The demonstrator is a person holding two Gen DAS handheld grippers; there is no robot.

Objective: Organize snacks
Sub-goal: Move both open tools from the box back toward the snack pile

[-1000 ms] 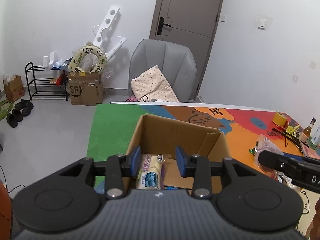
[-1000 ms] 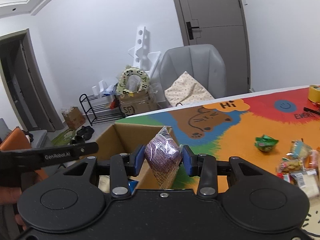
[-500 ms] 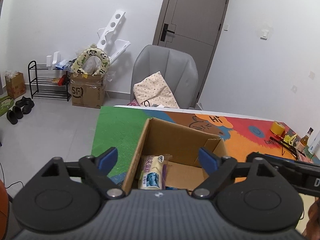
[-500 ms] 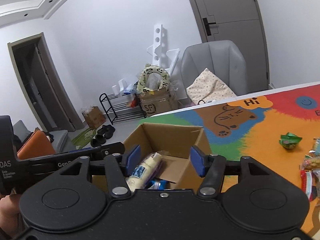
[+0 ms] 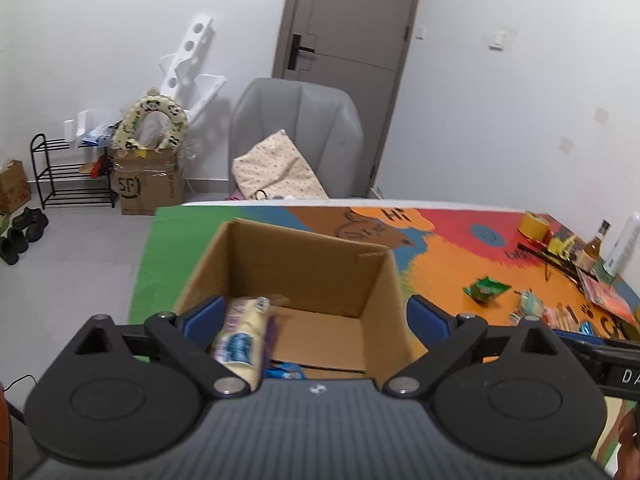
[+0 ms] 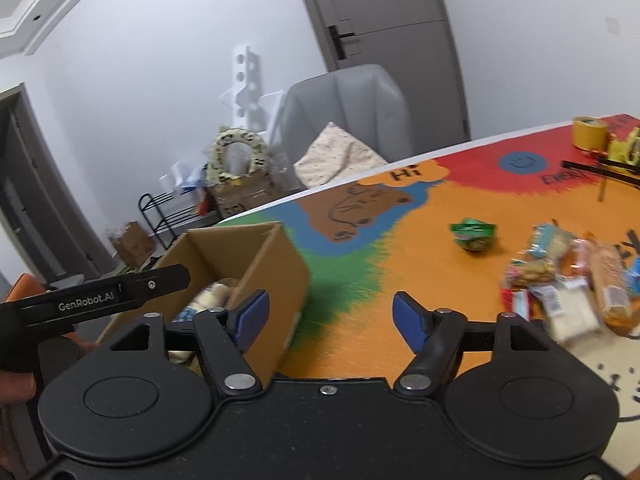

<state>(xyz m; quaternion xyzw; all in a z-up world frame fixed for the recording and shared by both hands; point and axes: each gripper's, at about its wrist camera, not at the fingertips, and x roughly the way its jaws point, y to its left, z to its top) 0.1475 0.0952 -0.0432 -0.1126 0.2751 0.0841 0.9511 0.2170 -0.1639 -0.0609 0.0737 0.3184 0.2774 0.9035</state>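
An open cardboard box (image 5: 308, 268) stands on the green end of the colourful table mat (image 6: 420, 216), its flaps out of sight and its brown inner walls bare. Inside it, against the near left wall, a pale yellow snack packet (image 5: 242, 336) with a blue and white label leans upright; a purple wrapper edge shows just beside it, and a small blue packet (image 5: 286, 372) lies on the box floor near the front wall. The rest of the box floor shows bare cardboard. The left gripper (image 5: 316, 316) sits over the box's near edge, its jaws opening and spread very wide, one blue pad inside the left wall beside the yellow packet and the other outside the right wall; nothing is pressed between the pads. The right gripper (image 6: 330, 316) hangs over the mat just to the right of the box, its jaws opening with nothing between them. Remaining snacks lie loose on the orange area of the mat, well apart from the box: a crumpled green packet (image 6: 474, 234) alone, and a blurred heap of wrapped biscuits and crackers (image 6: 572, 284) in clear and orange wrappers at the right. A roll of yellow tape (image 6: 588, 132) stands at the far right edge.
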